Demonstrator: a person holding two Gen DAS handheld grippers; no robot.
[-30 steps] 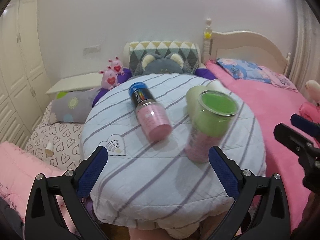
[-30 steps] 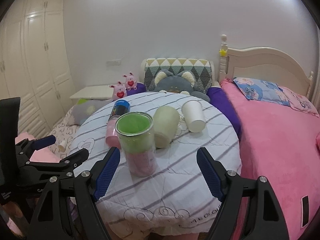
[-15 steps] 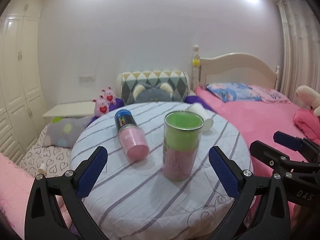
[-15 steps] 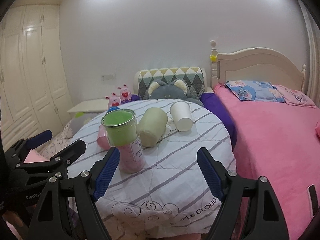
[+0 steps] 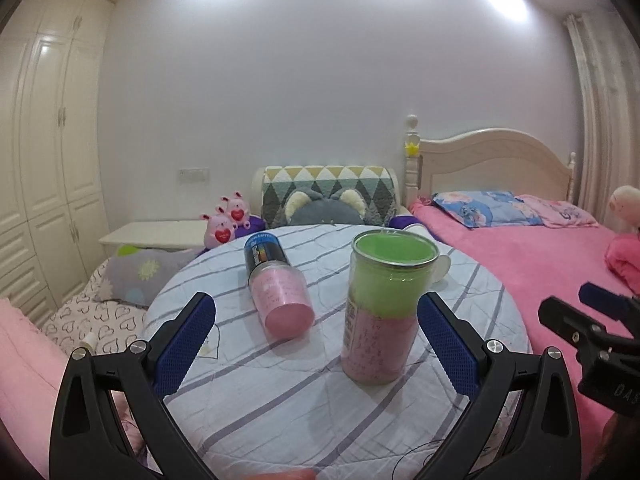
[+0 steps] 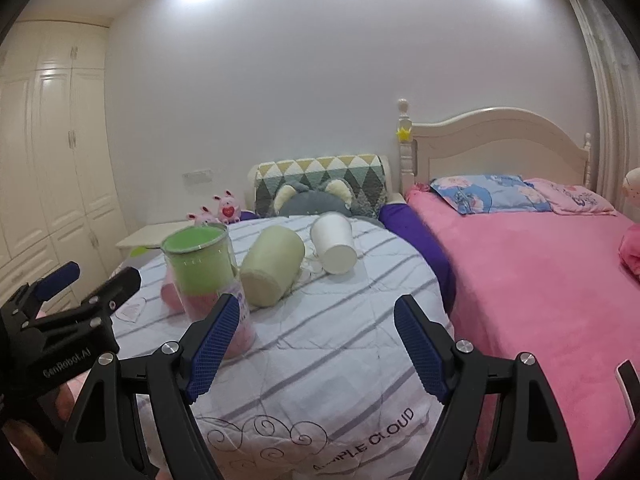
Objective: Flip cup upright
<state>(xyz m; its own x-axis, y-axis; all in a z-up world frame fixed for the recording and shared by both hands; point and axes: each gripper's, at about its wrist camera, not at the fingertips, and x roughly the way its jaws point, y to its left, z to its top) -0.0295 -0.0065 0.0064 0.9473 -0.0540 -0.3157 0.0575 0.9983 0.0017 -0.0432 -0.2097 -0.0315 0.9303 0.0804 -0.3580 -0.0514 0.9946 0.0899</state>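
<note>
A clear tumbler with green and pink stacked cups inside (image 5: 386, 308) stands upright on the round striped table; it also shows in the right wrist view (image 6: 204, 272). A pink cup with a blue-black lid (image 5: 276, 286) lies on its side to its left. A pale yellow cup (image 6: 272, 266) and a white cup (image 6: 334, 248) lie on their sides farther back. My left gripper (image 5: 316, 348) is open and empty, in front of the tumbler and pink cup. My right gripper (image 6: 316, 348) is open and empty near the table's front edge.
The round table (image 6: 320, 360) has a striped quilt cover. A pink bed (image 6: 540, 280) runs along the right. Cushions and plush toys (image 5: 226, 226) sit behind the table. White wardrobes (image 5: 40, 160) line the left wall.
Both grippers have pulled back and tilted up from the table, so more wall and ceiling show. The tumbler stands upright where it was. Both grippers stay open.
</note>
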